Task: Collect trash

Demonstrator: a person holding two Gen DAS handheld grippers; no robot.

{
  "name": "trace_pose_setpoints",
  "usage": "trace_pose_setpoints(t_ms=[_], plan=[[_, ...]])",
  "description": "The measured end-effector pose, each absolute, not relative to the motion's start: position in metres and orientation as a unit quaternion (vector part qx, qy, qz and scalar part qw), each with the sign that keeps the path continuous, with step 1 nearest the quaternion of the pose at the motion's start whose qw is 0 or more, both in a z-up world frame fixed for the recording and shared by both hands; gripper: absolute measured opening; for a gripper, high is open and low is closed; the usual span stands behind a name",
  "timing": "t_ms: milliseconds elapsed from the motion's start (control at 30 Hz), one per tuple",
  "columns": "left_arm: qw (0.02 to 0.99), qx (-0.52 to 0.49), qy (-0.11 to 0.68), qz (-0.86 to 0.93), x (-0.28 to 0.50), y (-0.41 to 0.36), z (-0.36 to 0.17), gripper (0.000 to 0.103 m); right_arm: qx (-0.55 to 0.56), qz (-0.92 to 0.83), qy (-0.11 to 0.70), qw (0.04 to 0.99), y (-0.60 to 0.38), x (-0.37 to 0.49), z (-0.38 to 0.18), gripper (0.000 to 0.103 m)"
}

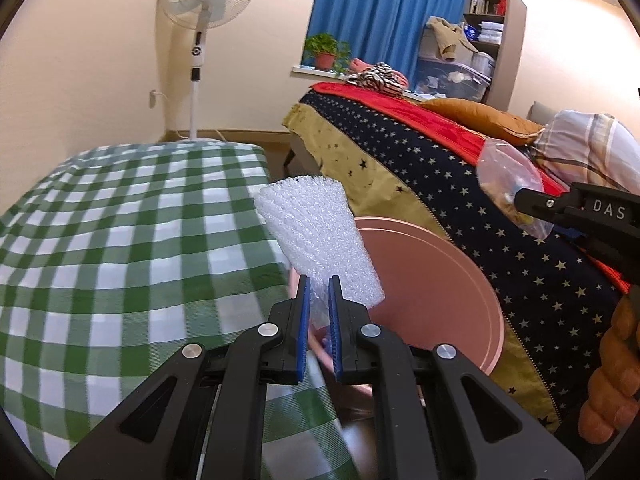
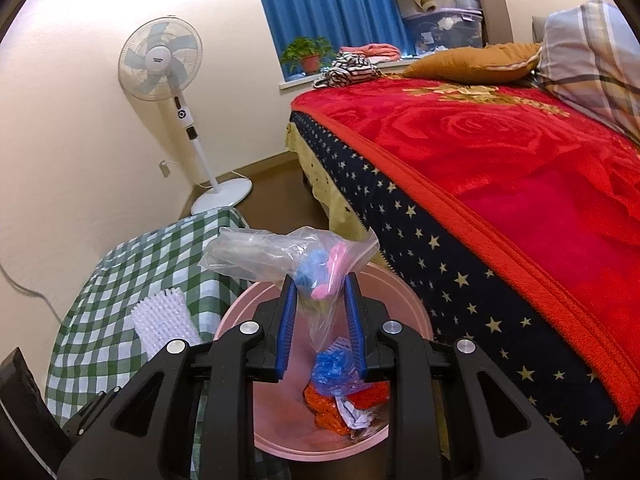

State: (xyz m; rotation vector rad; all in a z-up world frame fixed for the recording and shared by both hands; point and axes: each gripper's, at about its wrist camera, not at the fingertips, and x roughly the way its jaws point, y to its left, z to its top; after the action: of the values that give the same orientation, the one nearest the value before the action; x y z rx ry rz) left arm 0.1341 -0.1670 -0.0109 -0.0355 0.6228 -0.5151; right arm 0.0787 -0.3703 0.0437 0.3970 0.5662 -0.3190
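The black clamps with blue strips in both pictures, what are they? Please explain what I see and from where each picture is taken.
They are two hand-held grippers; a person carries one in each hand, each with a camera looking along its fingers. The left view shows the left gripper pinching a white bubbly foam sheet. The right view shows the right gripper pinching a clear plastic bag with blue and pink bits. Both hang above a round pink bin already containing trash, between a green checked cloth and a bed.
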Motion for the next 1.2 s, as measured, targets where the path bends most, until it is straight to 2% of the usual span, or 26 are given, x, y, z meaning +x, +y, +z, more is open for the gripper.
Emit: trace_pose_setpoints(t_ms=[67,100,133,200,333,400,433,500,700,900,1067,1200], plan=[[0.916,-0.017,0.301,-0.265,0.135,-0.172,-0.011,0.014,0.201,-0.162,0.284,0.923,-0.373,0.081,0.039,0.046],[0.914,-0.017,0.300,-0.272,0.135,-0.174,-0.010,0.016,0.204,-0.168,0.283,0.922,-0.375,0.080,0.038,0.063],[0.914,-0.015,0.299,-0.274,0.135,-0.175,-0.010,0.019,0.206,-0.170,0.283,0.921,-0.375,0.080,0.037,0.067],[0.914,-0.016,0.299,-0.275,0.134,-0.173,-0.009,0.019,0.210,-0.169,0.283,0.920,-0.376,0.079,0.037,0.067],[0.915,-0.023,0.298,-0.272,0.134,-0.167,-0.005,0.021,0.212,-0.173,0.284,0.919,-0.376,0.077,0.036,0.075],[0.917,-0.025,0.294,-0.269,0.130,-0.162,0.001,0.028,0.216,-0.172,0.282,0.919,-0.376,0.074,0.037,0.081],[0.918,-0.025,0.290,-0.268,0.127,-0.160,0.005,0.035,0.217,-0.173,0.281,0.919,-0.376,0.073,0.038,0.085],[0.921,-0.022,0.284,-0.266,0.121,-0.155,0.012,0.037,0.217,-0.171,0.280,0.919,-0.374,0.069,0.039,0.089],[0.932,-0.018,0.267,-0.244,0.102,-0.127,0.040,0.052,0.198,-0.147,0.281,0.927,-0.358,0.056,0.049,0.098],[0.947,-0.006,0.243,-0.208,0.066,-0.090,0.068,0.075,0.178,-0.106,0.284,0.936,-0.328,0.042,0.061,0.098],[0.956,0.001,0.242,-0.167,0.034,-0.053,0.072,0.093,0.166,-0.081,0.294,0.938,-0.294,0.017,0.057,0.098],[0.961,-0.018,0.251,-0.116,0.013,-0.021,0.067,0.095,0.149,-0.066,0.309,0.937,-0.263,-0.002,0.049,0.098]])
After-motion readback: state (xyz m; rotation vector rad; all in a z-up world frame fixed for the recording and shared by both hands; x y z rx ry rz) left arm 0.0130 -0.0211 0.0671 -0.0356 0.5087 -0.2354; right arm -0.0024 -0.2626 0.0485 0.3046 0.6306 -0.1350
